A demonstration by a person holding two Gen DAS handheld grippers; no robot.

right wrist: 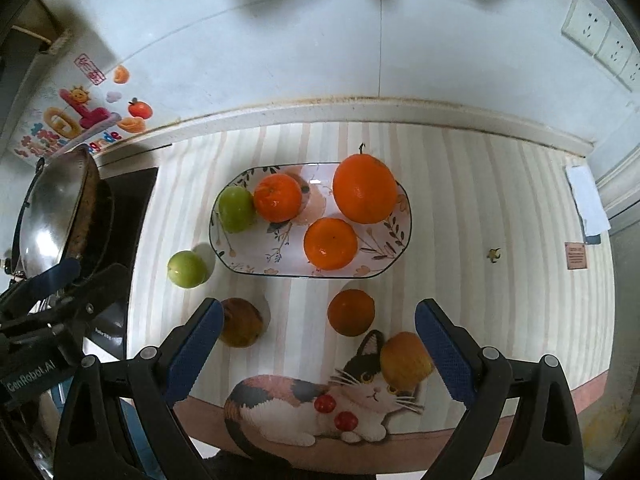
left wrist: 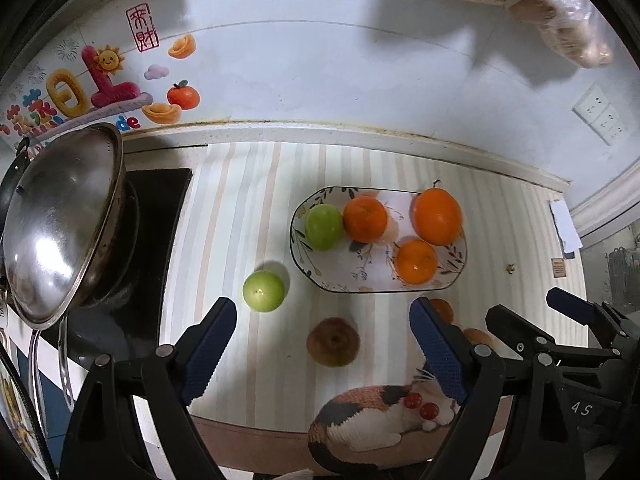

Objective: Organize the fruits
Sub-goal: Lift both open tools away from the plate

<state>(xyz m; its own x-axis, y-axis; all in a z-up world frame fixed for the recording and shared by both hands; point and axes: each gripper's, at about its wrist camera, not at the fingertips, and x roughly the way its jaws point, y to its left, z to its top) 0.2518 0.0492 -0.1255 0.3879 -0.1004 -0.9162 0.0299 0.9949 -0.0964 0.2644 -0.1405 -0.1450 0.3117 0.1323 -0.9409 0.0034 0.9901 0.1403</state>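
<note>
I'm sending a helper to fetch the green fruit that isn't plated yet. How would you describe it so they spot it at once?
Find the oval floral plate on the striped mat. Just off its left end, toward the steel wok, a round green fruit sits alone on the mat. Unlike its green twin, it lies outside the rim.

Open, empty left tongs [left wrist: 320, 356] hang above a brown fruit [left wrist: 333, 342].

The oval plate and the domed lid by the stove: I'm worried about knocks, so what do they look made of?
The oval plate looks like glazed ceramic: a glossy white surface with printed flowers and a thin dark rim. It could be melamine. The domed lid looks like polished stainless steel: silvery, with mirror-like highlights.
</note>
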